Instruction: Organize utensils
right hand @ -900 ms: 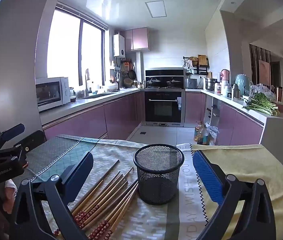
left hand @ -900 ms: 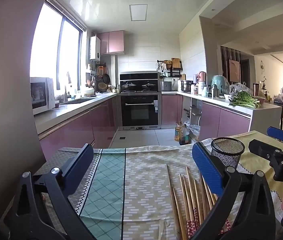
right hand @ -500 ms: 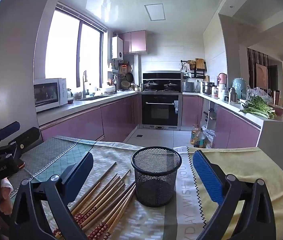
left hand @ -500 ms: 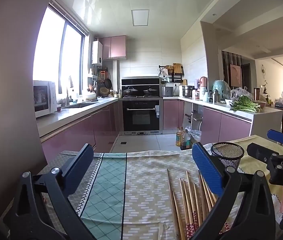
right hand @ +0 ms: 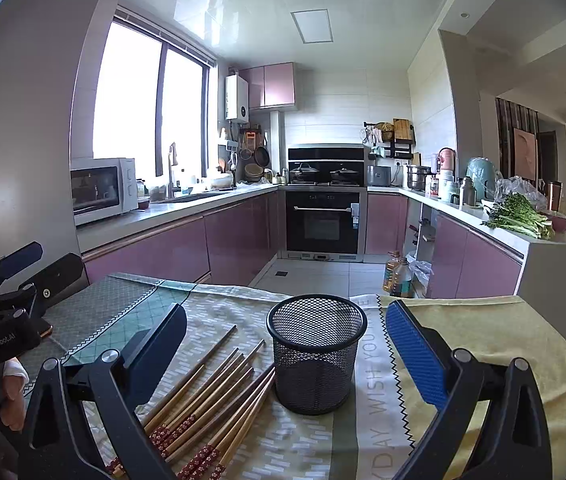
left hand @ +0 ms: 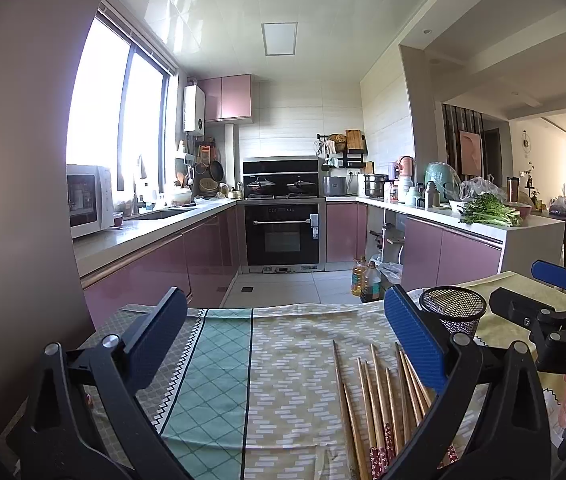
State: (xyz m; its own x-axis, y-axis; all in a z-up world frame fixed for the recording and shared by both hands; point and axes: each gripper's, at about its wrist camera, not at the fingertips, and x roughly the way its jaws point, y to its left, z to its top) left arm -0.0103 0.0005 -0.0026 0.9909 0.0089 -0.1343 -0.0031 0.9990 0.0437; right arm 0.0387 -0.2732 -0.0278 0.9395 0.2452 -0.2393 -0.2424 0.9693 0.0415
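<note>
Several wooden chopsticks [right hand: 211,396] with red patterned ends lie side by side on the tablecloth, just left of a black mesh cup [right hand: 315,354] that stands upright and empty. My right gripper [right hand: 283,344] is open and empty, above the table, with the cup between its fingers' lines of sight. My left gripper [left hand: 283,336] is open and empty, above the cloth to the left of the chopsticks [left hand: 379,400]. The mesh cup [left hand: 453,312] shows at right in the left wrist view. Each gripper shows in the other's view, the right gripper [left hand: 555,312] and the left gripper [right hand: 7,292].
The table carries a patterned cloth [left hand: 223,360] with a teal panel and a yellow cloth [right hand: 483,340] on the right. Beyond the table's far edge is a kitchen floor, with oil bottles [right hand: 397,276], pink cabinets and an oven [right hand: 323,220].
Both views have tilted slightly upward and pulled back a little; the table contents sit lower in the frames. The chopsticks and cup have not moved. Both grippers stay open.
</note>
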